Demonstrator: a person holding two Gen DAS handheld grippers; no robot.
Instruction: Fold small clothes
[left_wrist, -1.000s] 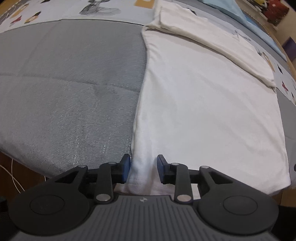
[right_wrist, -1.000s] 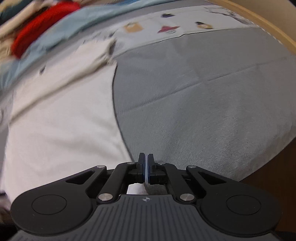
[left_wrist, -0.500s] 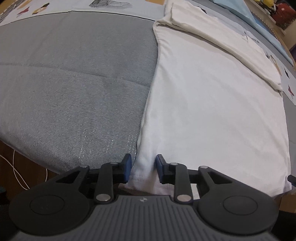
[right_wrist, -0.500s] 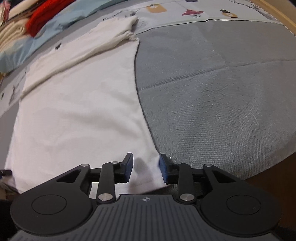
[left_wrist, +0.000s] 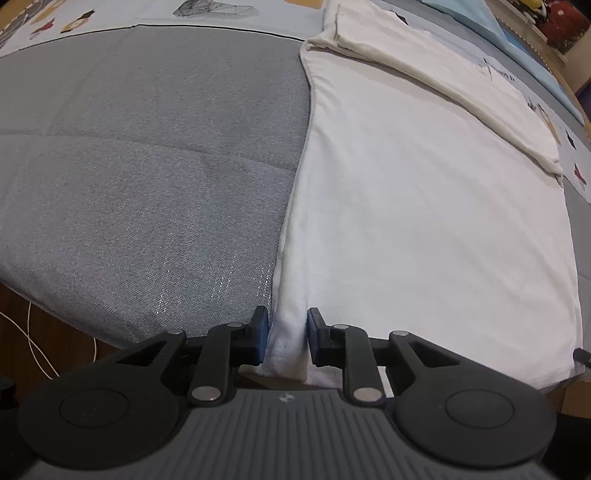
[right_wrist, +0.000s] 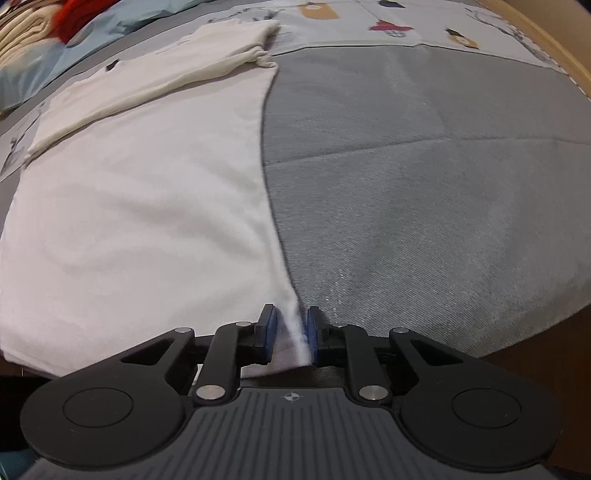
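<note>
A white garment (left_wrist: 424, 206) lies flat on a grey bedcover (left_wrist: 147, 177), its far part folded over into a cream band (left_wrist: 443, 74). My left gripper (left_wrist: 286, 334) is open, its jaws either side of the garment's near left corner, which bunches up between them. In the right wrist view the same garment (right_wrist: 147, 206) fills the left half. My right gripper (right_wrist: 288, 332) is open, narrowly, with the garment's near right corner edge standing between the blue pads (right_wrist: 269, 328).
The grey bedcover (right_wrist: 424, 184) ends at the near edge, with dark wood floor (left_wrist: 22, 317) and a white cable (left_wrist: 33, 343) below. A patterned sheet (right_wrist: 369, 22) lies beyond. Red and blue fabrics (right_wrist: 66, 22) are piled at far left.
My right gripper opened from shut and came onto the garment's near right corner, then narrowed around it. My left gripper's jaws closed in slightly, bunching the left corner between them.
</note>
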